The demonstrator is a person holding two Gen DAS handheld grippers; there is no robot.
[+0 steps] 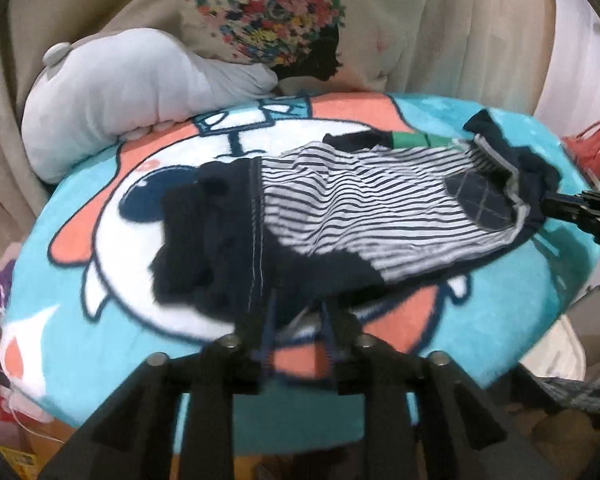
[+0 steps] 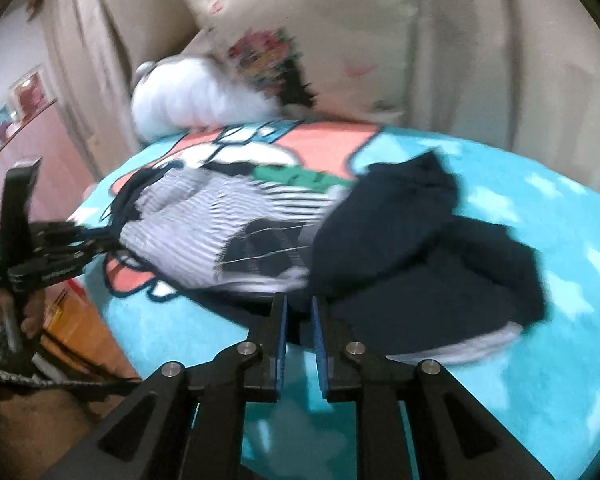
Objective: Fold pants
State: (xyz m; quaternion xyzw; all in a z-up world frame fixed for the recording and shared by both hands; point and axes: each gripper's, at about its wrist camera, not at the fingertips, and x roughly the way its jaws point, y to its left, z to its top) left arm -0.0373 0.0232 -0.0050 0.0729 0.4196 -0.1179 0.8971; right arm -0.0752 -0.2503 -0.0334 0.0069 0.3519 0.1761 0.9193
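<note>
You have the pants spread across the cartoon blanket, between your two claws, and they are only partly in order. The striped lining faces up over most of the middle, so a good part of the garment looks turned inside out, and the dark legs lie bunched in a heap at one end. By that showing the fold has hardly begun: I judge you are at the stage of stretching and flattening, with the legs to be laid together and the folds proper all left to do.

Behind the blanket sit a grey plush toy and a printed cushion, well clear of the work.

Your left claw is clamped on the near dark edge of the pants, the cloth pinched between its fingers. Your right claw stands slightly apart, its blue pads showing a narrow gap; the tips meet the dark hem, but whether they actually grip it I cannot tell.
</note>
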